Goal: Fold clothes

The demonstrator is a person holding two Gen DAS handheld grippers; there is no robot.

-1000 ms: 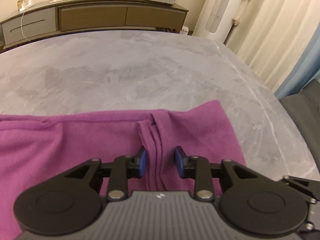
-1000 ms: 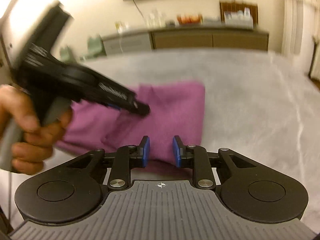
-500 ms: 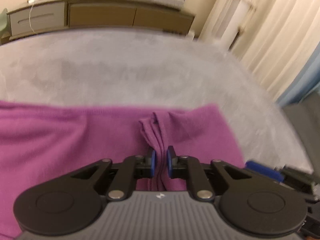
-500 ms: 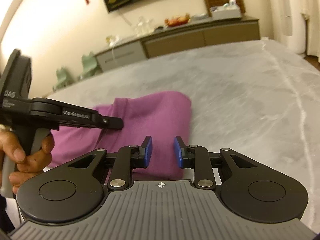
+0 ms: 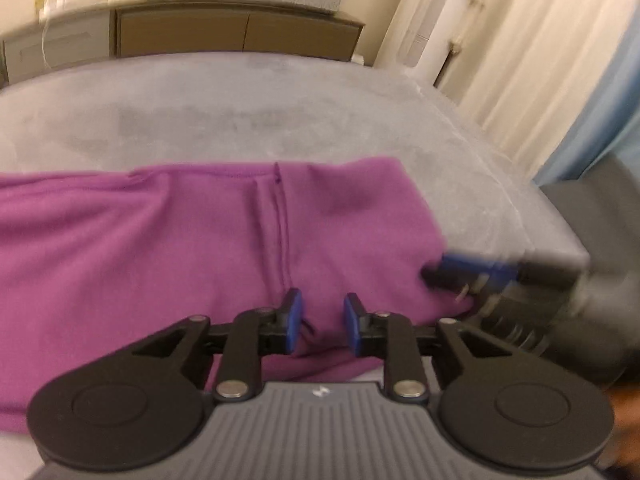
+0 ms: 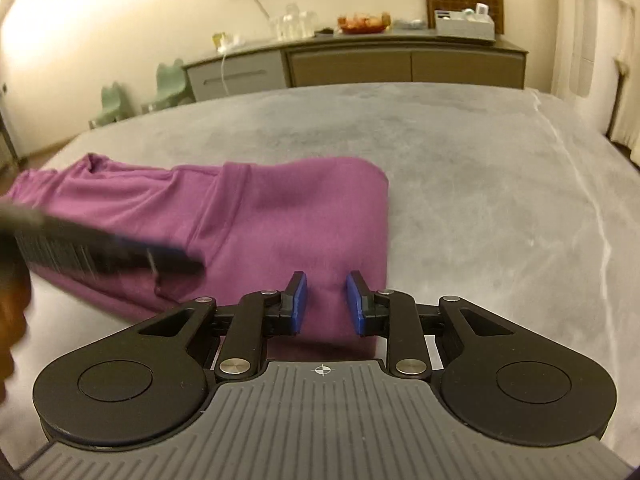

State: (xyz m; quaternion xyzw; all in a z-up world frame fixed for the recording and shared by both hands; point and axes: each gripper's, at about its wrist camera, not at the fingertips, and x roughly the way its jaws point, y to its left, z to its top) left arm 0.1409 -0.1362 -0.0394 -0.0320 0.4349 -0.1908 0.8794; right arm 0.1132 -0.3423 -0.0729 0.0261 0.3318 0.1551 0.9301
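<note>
Folding Underway: Two Grippers Over One Purple Garment

Hovering low over the cloth, the left gripper (image 5: 319, 322) has its two blue-padded fingers parted and opening further, with a ridge of fabric lying between the pads but not pressed by them. The right gripper (image 6: 327, 303) also stands with its two blue pads apart, cloth showing in the gap; whether the pads touch that cloth cannot be told.

One soft purple knit garment (image 6: 280, 216) lies on the grey marble-patterned table (image 6: 480, 200), folded over on itself, with a stitched seam (image 5: 280, 216) running across it away from the left gripper. The right gripper sits at the garment's near edge, close to its rounded folded corner; the left gripper is further along the same near edge, and each shows, blurred, in the other's view. A hand (image 6: 12, 312) holding the left gripper shows at the edge of the right wrist view.

Beyond the garment, past the table's far side, stands one long grey-brown sideboard (image 6: 360, 60). On it are one grey open tray (image 6: 464, 26) holding small items too small to name, one red dish (image 6: 362, 24) with food in it, and a cluster of clear glassware (image 6: 292, 22). Two pale green chairs (image 6: 168, 82) stand beside the sideboard, and cream curtains (image 5: 540, 60) hang to the garment's other side.
</note>
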